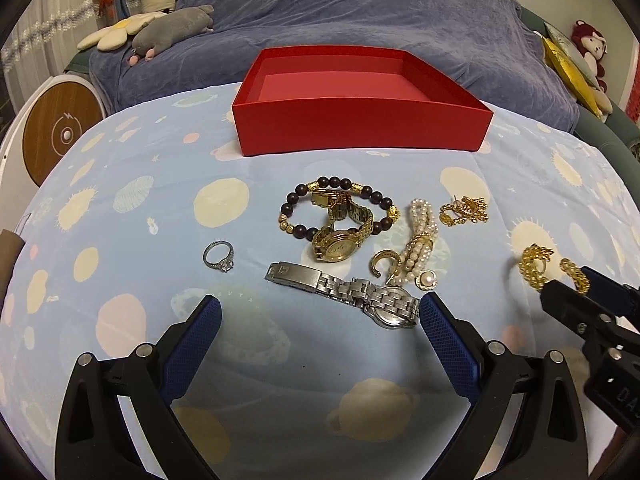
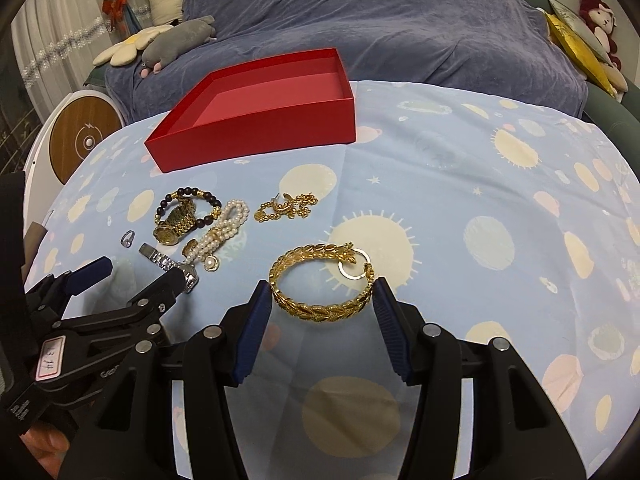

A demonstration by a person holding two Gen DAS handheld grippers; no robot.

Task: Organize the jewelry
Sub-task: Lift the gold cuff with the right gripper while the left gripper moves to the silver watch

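Observation:
An empty red box [image 1: 360, 128] [image 2: 256, 128] stands at the back of the table. In front of it lie a dark bead bracelet [image 1: 298, 194], a gold watch [image 1: 340, 242], a silver watch [image 1: 344, 290], a pearl bracelet [image 1: 420, 240], a ring [image 1: 219, 257] and a gold chain earring [image 1: 464, 210]. My left gripper [image 1: 320, 314] is open, its right finger beside the silver watch face. My right gripper [image 2: 320, 300] is open with its fingers either side of a gold leaf bracelet [image 2: 316, 304], which also shows in the left wrist view [image 1: 534, 266].
The table wears a light blue cloth with suns and planets [image 2: 480, 200]. Behind it is a sofa under a blue-grey blanket [image 1: 360, 12] with plush toys [image 1: 172, 32]. A round white and wood device [image 1: 60, 136] stands at the left.

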